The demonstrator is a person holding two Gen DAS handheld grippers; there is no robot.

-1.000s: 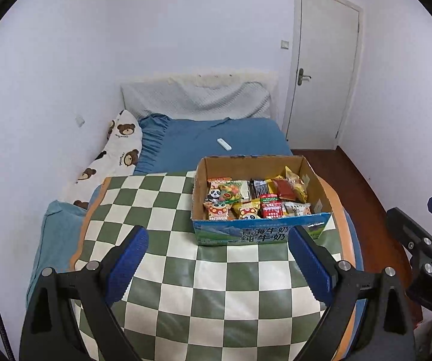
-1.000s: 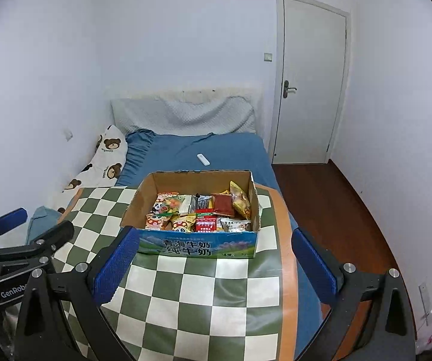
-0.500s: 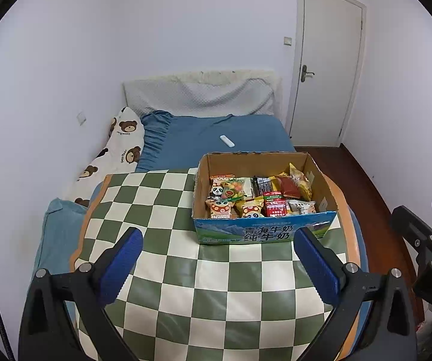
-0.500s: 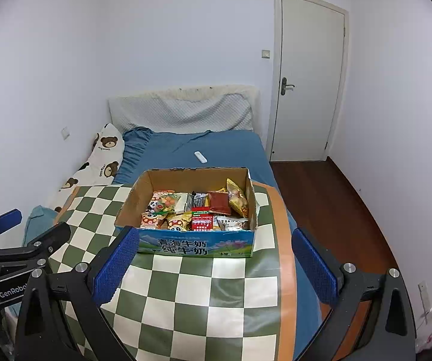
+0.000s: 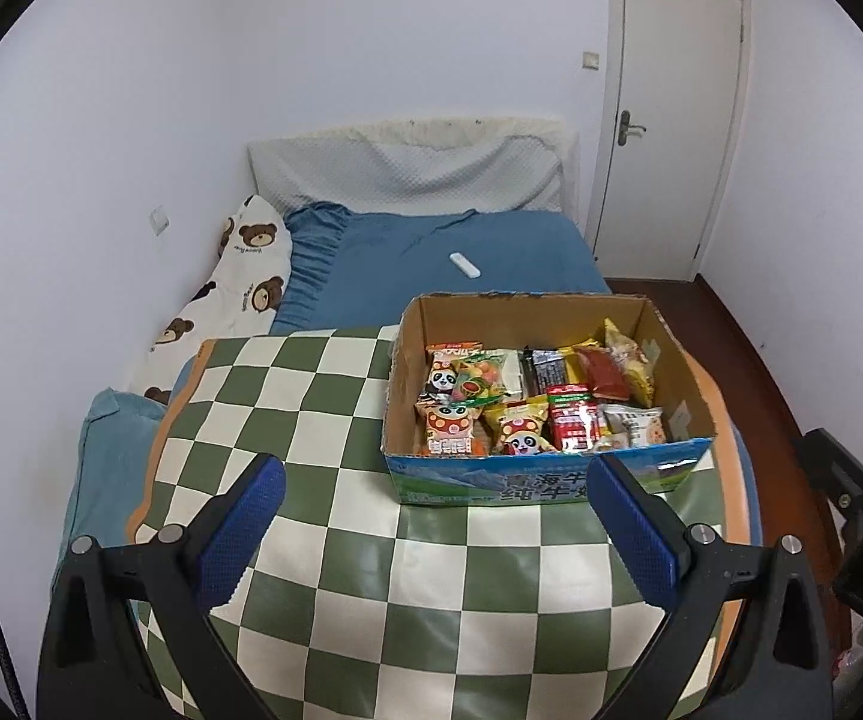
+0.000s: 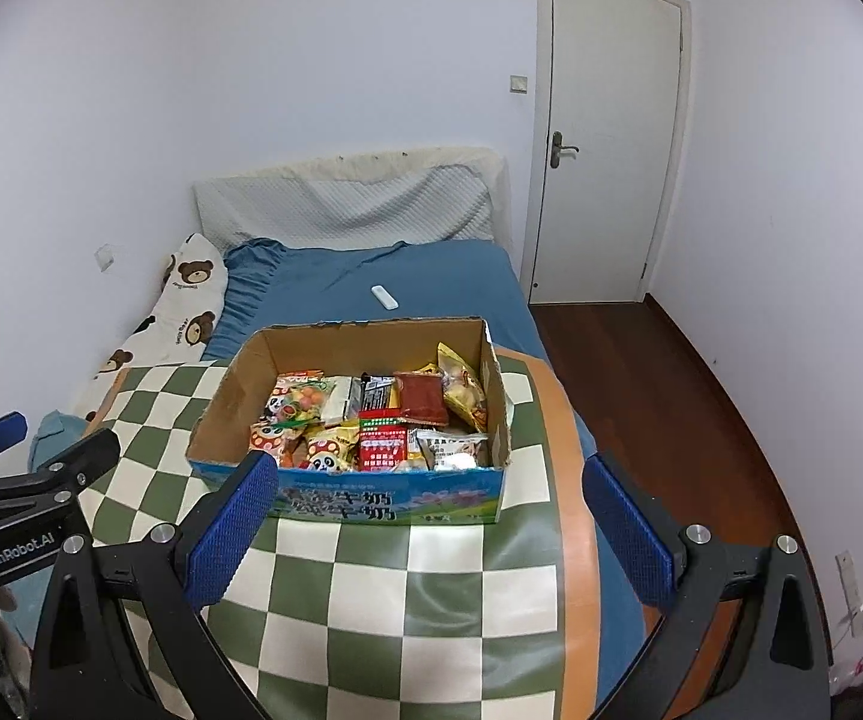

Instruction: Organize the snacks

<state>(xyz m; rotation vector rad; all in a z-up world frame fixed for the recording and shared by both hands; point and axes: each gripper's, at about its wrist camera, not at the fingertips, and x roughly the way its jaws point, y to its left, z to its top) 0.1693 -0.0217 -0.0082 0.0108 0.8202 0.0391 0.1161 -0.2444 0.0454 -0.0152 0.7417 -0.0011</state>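
An open cardboard box [image 5: 542, 489] with a blue printed front stands on a green and white checked cloth [image 5: 371, 570] spread over the bed. It holds several snack packets [image 5: 527, 402], among them panda-print bags and red packs. The box also shows in the right wrist view [image 6: 392, 504], packets [image 6: 371, 420] inside. My left gripper [image 5: 431, 534] is open and empty, held above the cloth in front of the box. My right gripper [image 6: 425, 534] is open and empty, just in front of the box's front wall.
A blue bed sheet [image 5: 431, 264] lies behind the cloth with a small white remote [image 5: 464, 265] on it. A bear-print pillow [image 5: 239, 282] lies along the left wall. A white door [image 6: 605, 156] and dark wood floor [image 6: 671, 396] are on the right.
Both grippers have drifted slightly, so the box sits a little differently in each view. Both stay open and empty. Nothing on the cloth has moved.
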